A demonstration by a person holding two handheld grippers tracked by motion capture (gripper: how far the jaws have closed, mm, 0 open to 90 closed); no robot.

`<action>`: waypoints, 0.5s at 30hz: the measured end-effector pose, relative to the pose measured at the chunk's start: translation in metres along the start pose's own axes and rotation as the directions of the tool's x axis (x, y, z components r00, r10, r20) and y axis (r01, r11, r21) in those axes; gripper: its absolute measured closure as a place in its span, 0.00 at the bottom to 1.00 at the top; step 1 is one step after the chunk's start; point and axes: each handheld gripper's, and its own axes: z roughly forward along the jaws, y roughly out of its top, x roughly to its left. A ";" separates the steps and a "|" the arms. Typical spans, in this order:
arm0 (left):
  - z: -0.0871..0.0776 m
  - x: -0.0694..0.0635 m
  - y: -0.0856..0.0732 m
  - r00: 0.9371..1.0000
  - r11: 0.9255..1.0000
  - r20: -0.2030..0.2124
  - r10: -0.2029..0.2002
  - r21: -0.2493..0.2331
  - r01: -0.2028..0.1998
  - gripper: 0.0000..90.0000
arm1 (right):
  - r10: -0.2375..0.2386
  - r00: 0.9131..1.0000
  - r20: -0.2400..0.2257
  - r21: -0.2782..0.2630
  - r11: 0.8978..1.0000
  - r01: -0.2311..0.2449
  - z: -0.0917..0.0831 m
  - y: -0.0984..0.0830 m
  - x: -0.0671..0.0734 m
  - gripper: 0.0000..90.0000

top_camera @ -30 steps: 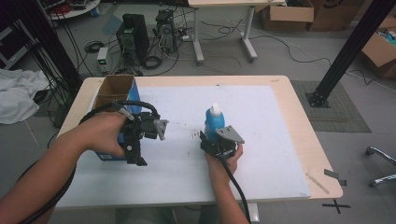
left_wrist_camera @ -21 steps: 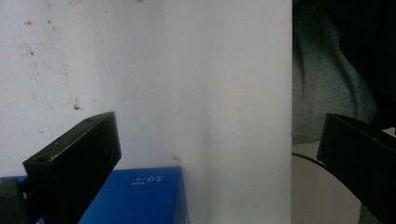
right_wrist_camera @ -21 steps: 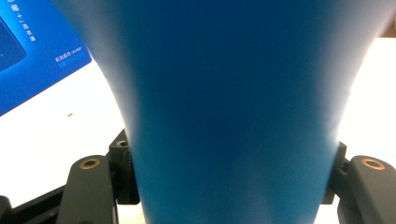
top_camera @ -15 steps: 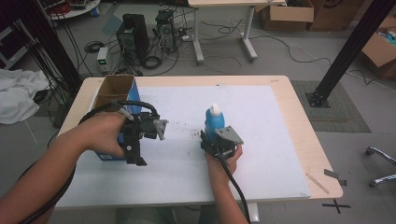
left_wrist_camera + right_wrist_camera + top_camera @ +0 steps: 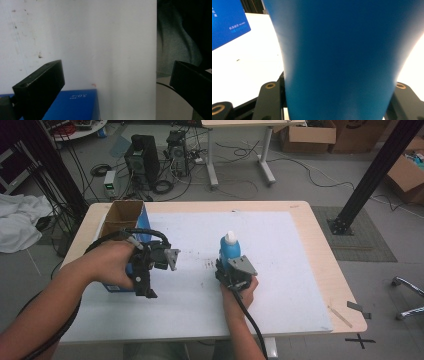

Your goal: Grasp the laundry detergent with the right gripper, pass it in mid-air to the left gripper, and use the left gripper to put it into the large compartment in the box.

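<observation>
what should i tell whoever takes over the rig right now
Right gripper: its jaws have just been closing on the blue bottle, which stands upright on the white mat; now clamped low on its body.
Left gripper: open, holding nothing, over the blue box at the mat's left edge.
Done: bottle gripped.
Left: lift and move the bottle, probably toward the open box.

A: Where does the bottle (image 5: 230,254) stand?
B: Upright on the mat (image 5: 300,270) that covers the surface (image 5: 330,270), near its middle, just ahead of the right claw (image 5: 226,270).
A: And the cardboard box (image 5: 122,217)?
B: At the mat's left edge, well apart from the bottle. The left claw (image 5: 147,287) sits at its near end, toward the person.
A: Behind the surface?
B: Computer towers (image 5: 142,160) on the floor.
</observation>
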 end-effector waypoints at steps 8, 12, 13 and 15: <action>-0.001 -0.001 0.001 1.000 1.000 -0.003 0.000 -0.003 0.000 0.00 | -0.015 0.999 -0.044 0.019 1.000 0.016 -0.002 0.003 -0.006 0.48; -0.002 0.000 0.003 1.000 1.000 -0.001 0.005 -0.002 -0.005 0.00 | -0.025 0.996 -0.086 0.025 0.999 0.027 -0.006 0.003 -0.011 0.49; -0.002 0.000 0.003 1.000 1.000 -0.001 0.005 -0.002 -0.005 0.00 | -0.025 0.996 -0.086 0.025 0.999 0.027 -0.006 0.003 -0.011 0.49; -0.002 0.000 0.004 1.000 1.000 -0.001 0.006 -0.003 -0.006 0.00 | -0.026 0.993 -0.118 0.027 0.999 0.030 -0.008 0.003 -0.014 0.49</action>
